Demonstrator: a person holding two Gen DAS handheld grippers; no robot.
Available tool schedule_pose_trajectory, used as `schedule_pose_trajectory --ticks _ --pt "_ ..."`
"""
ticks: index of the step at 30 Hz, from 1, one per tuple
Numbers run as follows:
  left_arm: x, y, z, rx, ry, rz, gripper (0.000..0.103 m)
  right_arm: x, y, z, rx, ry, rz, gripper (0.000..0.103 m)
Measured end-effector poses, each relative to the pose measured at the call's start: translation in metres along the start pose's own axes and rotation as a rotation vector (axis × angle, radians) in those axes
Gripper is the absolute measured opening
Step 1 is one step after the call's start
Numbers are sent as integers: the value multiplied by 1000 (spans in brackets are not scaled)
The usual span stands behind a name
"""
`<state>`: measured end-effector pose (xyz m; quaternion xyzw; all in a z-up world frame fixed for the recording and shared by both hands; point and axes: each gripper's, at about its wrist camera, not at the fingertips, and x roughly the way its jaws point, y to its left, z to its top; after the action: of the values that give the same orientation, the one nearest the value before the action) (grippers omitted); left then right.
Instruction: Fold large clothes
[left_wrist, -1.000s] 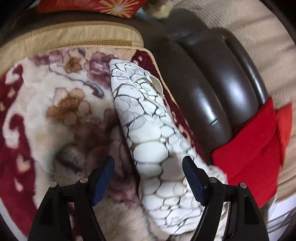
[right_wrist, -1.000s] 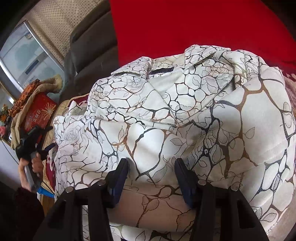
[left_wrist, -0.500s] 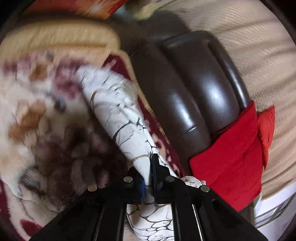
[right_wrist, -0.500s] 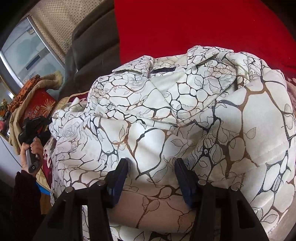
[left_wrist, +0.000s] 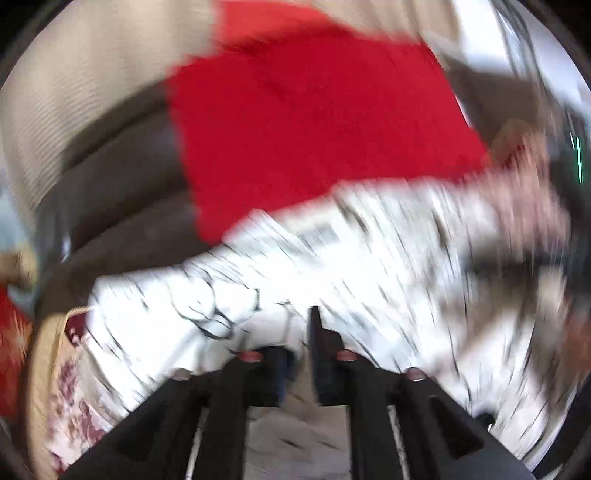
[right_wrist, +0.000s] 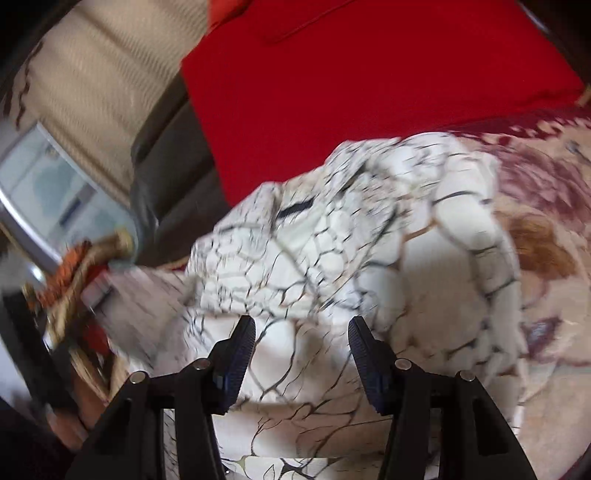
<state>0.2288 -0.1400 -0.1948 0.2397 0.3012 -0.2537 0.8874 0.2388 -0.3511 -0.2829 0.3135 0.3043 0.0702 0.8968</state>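
A dark leather sofa filled the room, its seat under a floral blanket and its back draped with a red cloth from 11 to 2 o'clock. The white, crack-patterned coat lay heaped on the blanket at the centre of the right view.

A second before, the left tool had stood wide around a sleeve lying out across the blanket. It then shut on that sleeve, and its view now swung round, blurred, to face the red cloth. The sleeve now trailed from its jaws toward 9 o'clock. The jaws had just been opening a little, yet white cloth still sat between the narrow gap; through the blur the pads seemed to keep their pinch.

The right tool stood half open over the coat's lower front, cloth bulging between its pads but not squeezed, as before.

I judged the sleeve was being carried in over the body, the first fold under way
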Motion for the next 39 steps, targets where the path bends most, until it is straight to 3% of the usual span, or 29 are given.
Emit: schedule_pose_trajectory --ticks 1,3,5,8,11,15,17,21,24,28,30,31,34,35,37,39 --pt "11 -16 -9 42 56 -1 42 -3 -3 1 9 -7 -5 57" --pt "24 -32 -26 103 124 46 46 -11 -10 2 33 -18 -5 57" --pt "13 -31 -30 83 119 68 52 -17 -16 6 58 -23 9 57" --pt "-21 -6 -33 -98 70 9 73 -23 -20 7 75 -27 17 57" --pt "-67 28 -47 -280 -10 -35 79 -27 -22 6 86 -25 34 57" --pt "-89 101 -68 -549 -59 -16 91 -31 -20 2 78 -18 49 58" --pt "-82 145 -85 -747 -18 -40 92 -32 -18 0 69 -14 54 58" --pt "-53 201 -128 -1138 20 -185 92 -32 -12 -1 46 -17 52 58" --pt "-20 214 -142 -1268 59 -213 92 -27 -9 0 40 -13 54 58" --pt "11 223 -135 -1308 48 -289 92 -19 -6 -1 29 4 56 58" --pt "27 223 -126 -1294 69 -304 90 -17 -5 -1 24 7 55 58" --pt "32 222 -121 -1283 69 -305 83 -16 -5 -1 25 6 53 58" --pt "33 221 -110 -1219 84 -304 34 -17 -9 0 32 -1 49 58" --pt "33 219 -100 -1172 95 -283 25 -19 -10 1 35 -8 44 58" --pt "22 212 -76 -1057 80 -246 14 -22 -14 3 48 -21 43 58" --pt "10 205 -54 -983 49 -261 11 -25 -18 4 58 -33 42 58"
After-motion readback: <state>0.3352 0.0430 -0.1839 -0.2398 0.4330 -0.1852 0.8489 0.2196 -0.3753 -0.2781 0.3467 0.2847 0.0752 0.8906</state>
